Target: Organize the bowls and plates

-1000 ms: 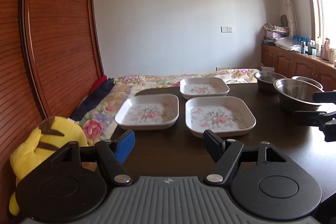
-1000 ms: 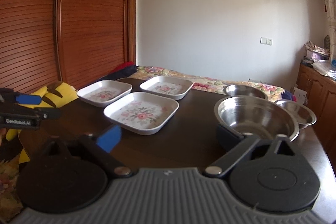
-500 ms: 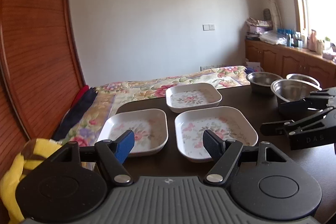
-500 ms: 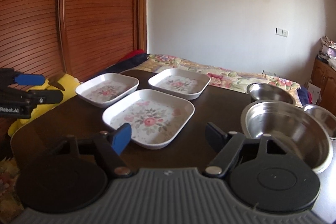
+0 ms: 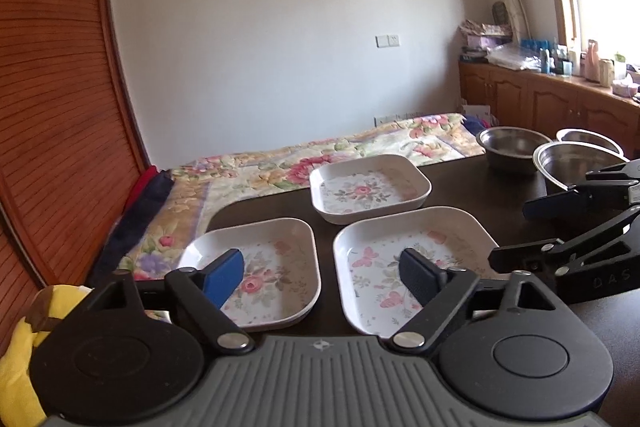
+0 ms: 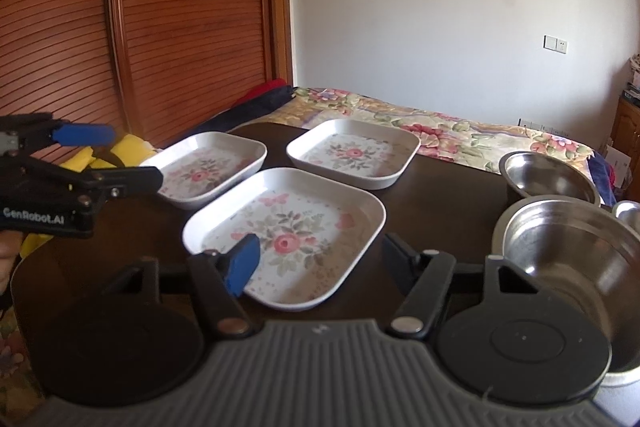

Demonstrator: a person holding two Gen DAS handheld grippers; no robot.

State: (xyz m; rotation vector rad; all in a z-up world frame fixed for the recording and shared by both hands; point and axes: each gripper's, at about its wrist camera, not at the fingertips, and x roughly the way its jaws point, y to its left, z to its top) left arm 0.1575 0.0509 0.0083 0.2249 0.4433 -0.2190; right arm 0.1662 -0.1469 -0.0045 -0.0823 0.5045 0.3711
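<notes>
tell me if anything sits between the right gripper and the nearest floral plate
Nothing visible does. The right gripper is open and faces the nearest floral plate directly; the steel bowl sits off to its right.

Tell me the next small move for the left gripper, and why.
Probably ease the left gripper forward and left, onto the near rim of the left floral plate. Its jaws stand open and empty, straddling the gap between that plate and the larger floral plate; all three plates lie unstacked on the table.
</notes>
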